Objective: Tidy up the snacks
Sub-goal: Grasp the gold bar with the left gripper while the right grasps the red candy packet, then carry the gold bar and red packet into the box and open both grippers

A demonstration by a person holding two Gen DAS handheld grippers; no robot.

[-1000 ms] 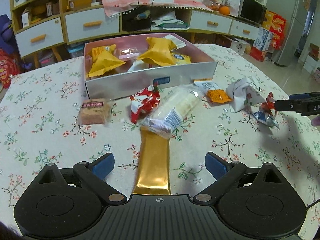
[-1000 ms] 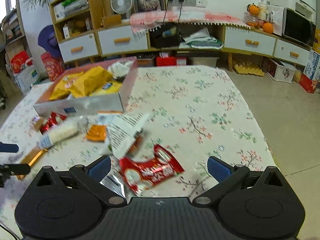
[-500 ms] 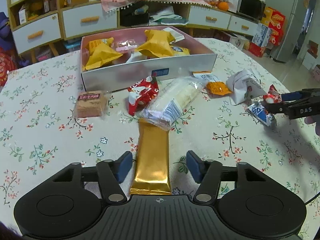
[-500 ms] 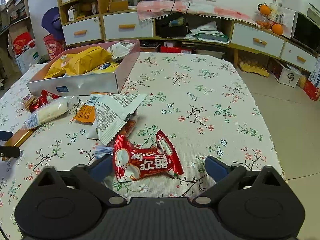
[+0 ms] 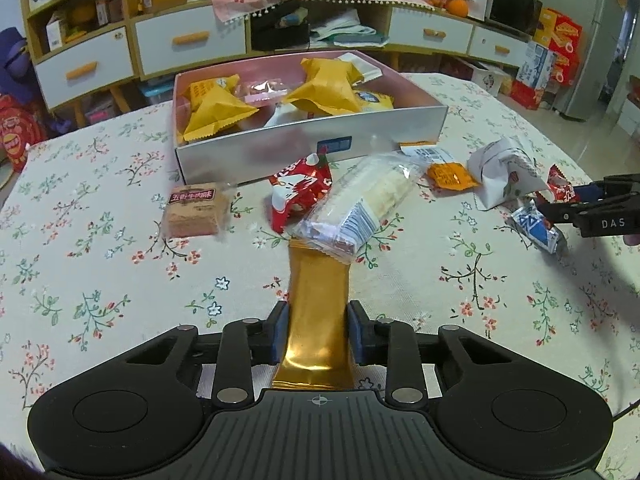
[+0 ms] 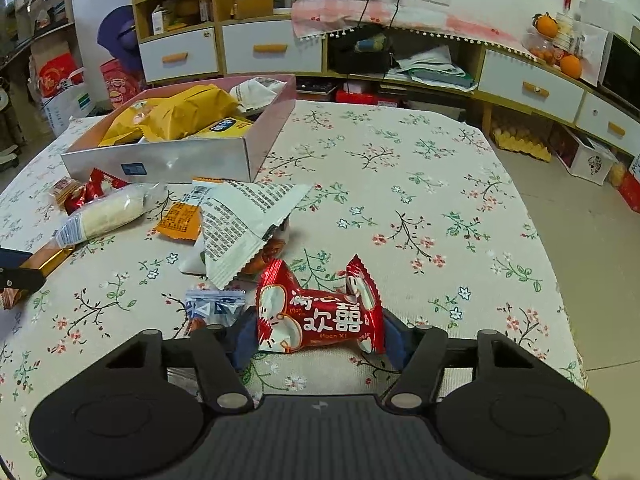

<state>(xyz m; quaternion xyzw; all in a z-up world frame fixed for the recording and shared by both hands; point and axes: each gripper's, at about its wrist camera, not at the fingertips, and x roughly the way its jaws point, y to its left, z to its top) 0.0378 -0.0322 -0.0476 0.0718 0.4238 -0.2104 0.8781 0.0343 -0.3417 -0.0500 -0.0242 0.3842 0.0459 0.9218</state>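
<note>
Desk (image 5: 100,264) under its floral cloth carries the silver box (image 5: 280,148), already holding yellow packets. Next in size, we see the gold bar (image 5: 318,300), glossy foil, its long axis running straight away from the left gripper (image 5: 318,332) toward the box, far end tucked under a clear-wrapped roll (image 5: 368,204). Our left fingers, just closing, press its two sides. Smaller, the red candy packet (image 6: 320,316) lies crosswise between the right gripper (image 6: 320,340) fingers, which have been closing and touch both crimped ends
</note>
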